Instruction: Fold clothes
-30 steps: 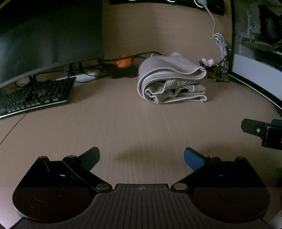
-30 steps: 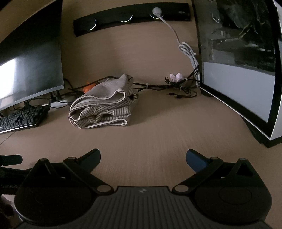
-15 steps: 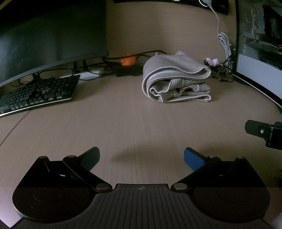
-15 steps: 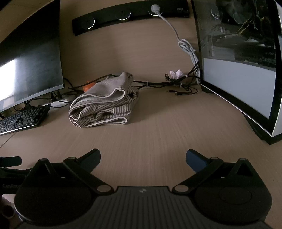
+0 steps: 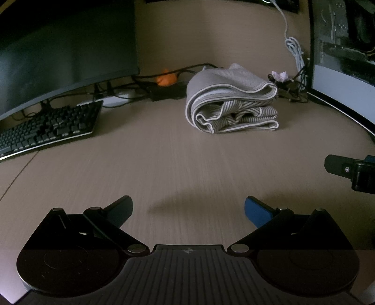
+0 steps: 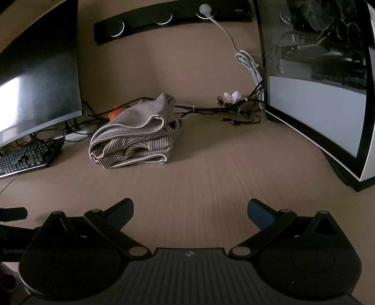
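While empty: left gripper [image 5: 188,208] and right gripper [image 6: 191,210] both have their jaws spread wide over bare desk [image 5: 164,164].
Garment: striped cloth [image 5: 232,105] lies ahead of both, well apart, in a loose folded bundle.
Progress: folding looks done; tidying the slack edges may remain.

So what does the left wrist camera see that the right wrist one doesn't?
Only the left view shows the right gripper poking in from the side, and the whole orange object.

Only the right view shows the wall socket strip with its white plug.

Both show the folded striped cloth, the keyboard, the desk, and open, empty jaws.
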Motion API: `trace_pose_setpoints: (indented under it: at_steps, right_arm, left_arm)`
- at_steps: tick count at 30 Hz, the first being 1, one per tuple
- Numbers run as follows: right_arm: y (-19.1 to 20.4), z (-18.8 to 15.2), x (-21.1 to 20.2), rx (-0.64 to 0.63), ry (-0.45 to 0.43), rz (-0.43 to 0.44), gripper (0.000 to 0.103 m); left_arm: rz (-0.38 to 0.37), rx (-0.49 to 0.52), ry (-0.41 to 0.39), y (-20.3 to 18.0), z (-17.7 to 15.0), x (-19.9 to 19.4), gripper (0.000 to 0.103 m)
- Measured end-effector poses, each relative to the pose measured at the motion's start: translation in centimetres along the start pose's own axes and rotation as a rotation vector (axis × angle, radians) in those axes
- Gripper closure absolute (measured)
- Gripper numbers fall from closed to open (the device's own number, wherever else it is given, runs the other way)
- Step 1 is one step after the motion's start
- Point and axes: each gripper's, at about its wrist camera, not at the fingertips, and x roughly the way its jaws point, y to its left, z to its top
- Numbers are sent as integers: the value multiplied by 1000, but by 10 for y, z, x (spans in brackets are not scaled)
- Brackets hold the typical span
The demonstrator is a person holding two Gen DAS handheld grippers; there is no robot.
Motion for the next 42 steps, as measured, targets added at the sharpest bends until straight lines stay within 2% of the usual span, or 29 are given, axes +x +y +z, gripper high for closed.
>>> trace_pose_setpoints:
  at_steps: [42]
  right_arm:
    - [1, -1, 1, 2, 5, 6, 0]
  left_arm:
    - [-4, -38, 0, 5, -2, -1, 0]
